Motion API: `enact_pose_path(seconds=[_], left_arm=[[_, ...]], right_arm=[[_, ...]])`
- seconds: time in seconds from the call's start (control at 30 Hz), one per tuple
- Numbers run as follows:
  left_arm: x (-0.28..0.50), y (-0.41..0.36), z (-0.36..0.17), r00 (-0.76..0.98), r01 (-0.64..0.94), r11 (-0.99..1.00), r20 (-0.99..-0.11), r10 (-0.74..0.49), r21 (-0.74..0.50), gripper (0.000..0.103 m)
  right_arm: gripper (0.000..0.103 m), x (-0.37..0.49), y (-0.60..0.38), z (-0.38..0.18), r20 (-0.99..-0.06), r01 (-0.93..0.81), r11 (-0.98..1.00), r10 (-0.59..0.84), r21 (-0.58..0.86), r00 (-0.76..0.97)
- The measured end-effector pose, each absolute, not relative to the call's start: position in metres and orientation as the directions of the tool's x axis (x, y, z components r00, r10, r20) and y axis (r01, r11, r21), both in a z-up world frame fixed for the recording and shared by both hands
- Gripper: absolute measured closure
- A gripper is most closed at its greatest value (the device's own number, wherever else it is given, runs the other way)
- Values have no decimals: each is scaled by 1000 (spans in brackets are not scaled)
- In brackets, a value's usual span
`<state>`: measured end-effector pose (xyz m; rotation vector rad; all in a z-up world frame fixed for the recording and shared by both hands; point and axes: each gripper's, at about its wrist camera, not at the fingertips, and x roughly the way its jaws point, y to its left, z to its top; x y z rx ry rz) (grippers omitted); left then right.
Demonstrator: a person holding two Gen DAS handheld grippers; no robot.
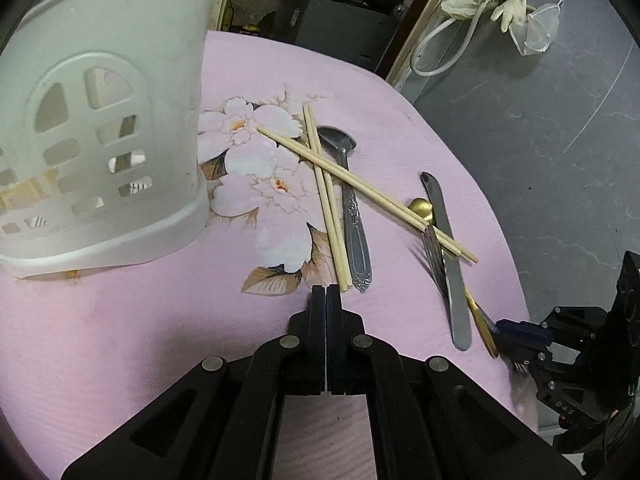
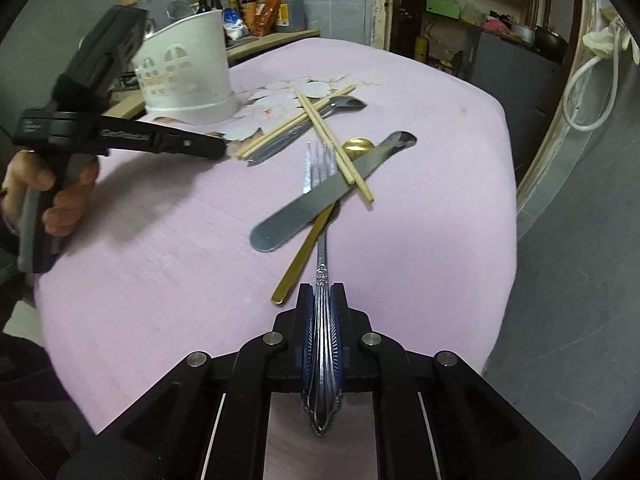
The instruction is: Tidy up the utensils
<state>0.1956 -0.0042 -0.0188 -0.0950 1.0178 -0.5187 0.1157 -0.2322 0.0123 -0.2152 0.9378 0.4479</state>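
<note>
My right gripper (image 2: 322, 290) is shut on the ornate handle of a silver fork (image 2: 322, 248), whose tines lie under a table knife (image 2: 320, 200) and a gold spoon (image 2: 358, 146). My left gripper (image 1: 325, 289) is shut with nothing between its fingers, its tips on the pink cloth just left of the near ends of a chopstick pair (image 1: 328, 208). A second chopstick pair (image 1: 360, 184) crosses the first and a silver spoon (image 1: 354, 216). A white slotted utensil holder (image 1: 100, 120) stands upright at the left.
The pink flowered tablecloth (image 1: 160, 320) covers a rounded table, and its edge drops off at the right to a grey floor (image 1: 540, 140). A person's hand (image 2: 60, 196) holds the left gripper's handle. Bottles (image 2: 248, 4) and shelves stand behind the table.
</note>
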Motion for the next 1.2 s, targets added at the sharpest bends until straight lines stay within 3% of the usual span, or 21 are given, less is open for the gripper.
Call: enact_pose_path(seconds=[0.3, 0.67, 0.83, 1.0, 1.2], left_arm=[[216, -26, -20, 405, 393, 880, -809, -426, -266, 103], [227, -22, -20, 393, 392, 863, -790, -470, -319, 102], [232, -27, -18, 393, 400, 855, -781, -485, -330, 96], [236, -28, -13, 405, 398, 849, -763, -503, -349, 77], [244, -41, -16, 397, 412, 855, -782, -481, -316, 77]], right_arm=[[85, 130, -239, 12, -795, -445, 895, 302, 45, 526], [83, 139, -241, 11, -784, -464, 885, 322, 50, 531], [83, 139, -241, 11, -778, -467, 883, 326, 48, 536], [83, 137, -243, 11, -776, -472, 880, 326, 41, 540], [83, 137, -243, 11, -775, -476, 879, 329, 41, 539]])
